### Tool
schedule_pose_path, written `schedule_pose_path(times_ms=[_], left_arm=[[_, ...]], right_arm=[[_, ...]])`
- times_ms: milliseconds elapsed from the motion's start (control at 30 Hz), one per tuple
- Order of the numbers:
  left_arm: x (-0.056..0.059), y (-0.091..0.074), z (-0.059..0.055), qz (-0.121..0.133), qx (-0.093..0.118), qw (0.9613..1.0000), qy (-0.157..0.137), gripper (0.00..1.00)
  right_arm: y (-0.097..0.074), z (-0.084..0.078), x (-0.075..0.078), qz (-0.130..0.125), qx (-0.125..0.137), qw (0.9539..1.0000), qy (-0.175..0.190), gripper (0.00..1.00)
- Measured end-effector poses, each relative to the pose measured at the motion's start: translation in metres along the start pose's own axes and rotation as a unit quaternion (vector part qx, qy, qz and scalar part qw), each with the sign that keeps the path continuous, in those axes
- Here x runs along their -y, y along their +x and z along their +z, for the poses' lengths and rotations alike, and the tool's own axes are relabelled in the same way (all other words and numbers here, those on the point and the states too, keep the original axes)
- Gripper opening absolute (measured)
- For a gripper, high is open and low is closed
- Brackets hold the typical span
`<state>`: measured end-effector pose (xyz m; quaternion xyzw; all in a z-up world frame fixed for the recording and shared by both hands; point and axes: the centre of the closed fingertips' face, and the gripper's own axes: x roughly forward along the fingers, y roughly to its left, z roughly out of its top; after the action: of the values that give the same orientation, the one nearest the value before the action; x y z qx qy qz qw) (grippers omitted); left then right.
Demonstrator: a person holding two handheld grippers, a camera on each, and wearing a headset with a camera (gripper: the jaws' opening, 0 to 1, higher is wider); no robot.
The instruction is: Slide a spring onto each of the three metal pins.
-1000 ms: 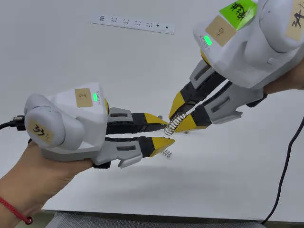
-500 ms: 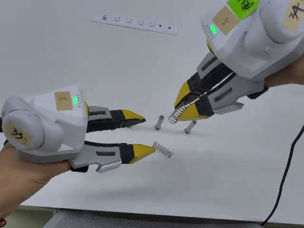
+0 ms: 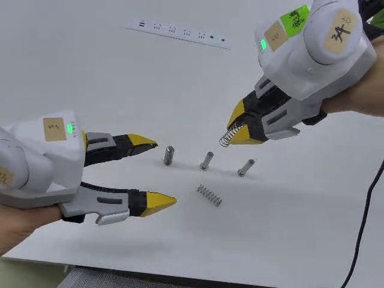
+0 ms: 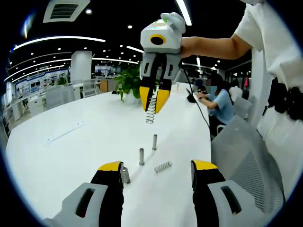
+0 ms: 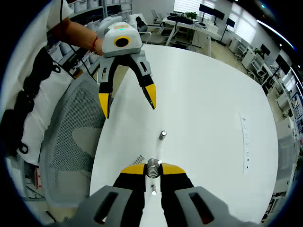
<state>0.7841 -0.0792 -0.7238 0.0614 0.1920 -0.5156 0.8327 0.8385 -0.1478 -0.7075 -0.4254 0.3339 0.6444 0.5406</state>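
Note:
Three small metal pins stand in a row on the white table (image 3: 108, 78). The left pin (image 3: 168, 155) wears a spring; the middle pin (image 3: 206, 160) and right pin (image 3: 245, 167) are bare. A loose spring (image 3: 209, 195) lies in front of them. My left gripper (image 3: 165, 173) hangs open to the left of the row, holding nothing. My right gripper (image 3: 234, 135) hovers above the pins, shut on a spring (image 3: 225, 140) that dangles from its tips. In the left gripper view the held spring (image 4: 151, 111) hangs over the pins (image 4: 141, 156). The right gripper view shows that spring (image 5: 152, 168) between my jaws.
A white power strip (image 3: 180, 31) lies far back on the table. A black cable (image 3: 366, 210) trails off the right side. A grey mesh chair (image 5: 71, 142) stands at the table's near edge. In the background a person sits at a desk (image 4: 220, 101).
My left gripper has pulled back to the left and opened wider, uncovering the pin with a spring on it. The right gripper has lifted slightly, still holding its spring.

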Motion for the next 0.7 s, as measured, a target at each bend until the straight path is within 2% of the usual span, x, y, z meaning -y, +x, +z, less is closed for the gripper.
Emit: schedule_pose_path(times_ms=[167,267,433,700], left_arm=[[-0.008,-0.004,-0.009,0.007,-0.008,0.9999,-0.003,0.69],[-0.011,-0.006,-0.012,0.01,-0.006,0.9999,-0.007,0.73],[-0.013,-0.006,-0.016,0.012,-0.004,0.9998,-0.016,0.8],[-0.015,-0.006,-0.021,0.016,-0.007,0.9995,-0.027,0.88]], right_arm=[[0.014,-0.008,0.009,0.0,-0.014,0.9999,0.004,0.12],[0.023,-0.012,0.012,0.003,-0.019,0.9998,0.009,0.12],[0.038,-0.021,0.015,0.008,-0.03,0.9994,0.016,0.12],[0.052,-0.028,0.019,0.01,-0.036,0.9989,0.029,0.12]])
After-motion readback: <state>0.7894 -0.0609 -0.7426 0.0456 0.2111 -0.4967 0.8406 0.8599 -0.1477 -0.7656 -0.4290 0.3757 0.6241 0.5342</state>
